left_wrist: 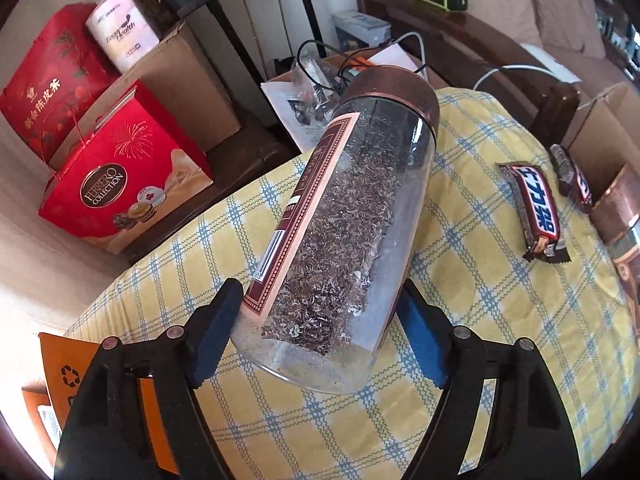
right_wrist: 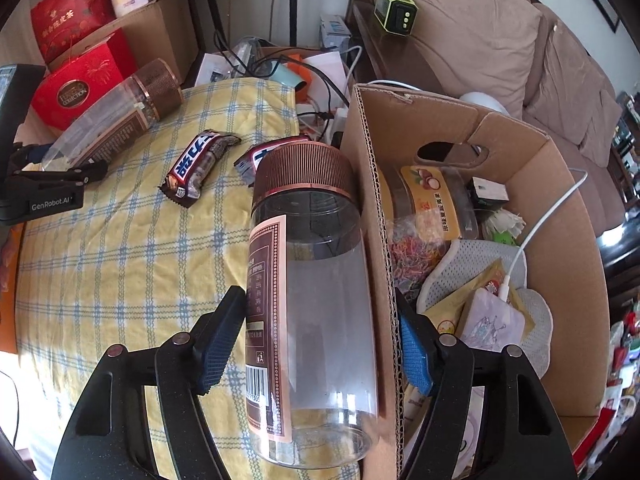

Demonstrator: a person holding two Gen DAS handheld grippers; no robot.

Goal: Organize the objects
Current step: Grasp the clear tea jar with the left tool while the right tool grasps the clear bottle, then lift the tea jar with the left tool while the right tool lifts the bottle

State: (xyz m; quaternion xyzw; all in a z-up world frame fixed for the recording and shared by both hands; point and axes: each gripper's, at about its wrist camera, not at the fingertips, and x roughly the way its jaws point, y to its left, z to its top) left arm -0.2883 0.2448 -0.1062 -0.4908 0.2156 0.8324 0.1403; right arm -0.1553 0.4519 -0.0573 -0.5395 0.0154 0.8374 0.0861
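Observation:
My left gripper (left_wrist: 320, 328) is shut on a clear jar of dark flakes (left_wrist: 344, 224) with a copper lid, held tilted above the yellow checked cloth (left_wrist: 460, 320). It also shows in the right wrist view (right_wrist: 116, 120), with the left gripper (right_wrist: 64, 176) at the far left. My right gripper (right_wrist: 320, 344) is shut on an empty clear jar (right_wrist: 312, 300) with a ribbed copper lid; the cardboard box's wall stands between the jar and the right pad. Two chocolate bars (left_wrist: 536, 212) (right_wrist: 196, 164) lie on the cloth.
An open cardboard box (right_wrist: 520, 208) at the right holds a snack tub, rubber bands, packets and a cable. Red gift boxes (left_wrist: 120, 196) and a brown carton stand beyond the table's left edge. Cables and papers (right_wrist: 304, 68) clutter the far side. A sofa lies behind.

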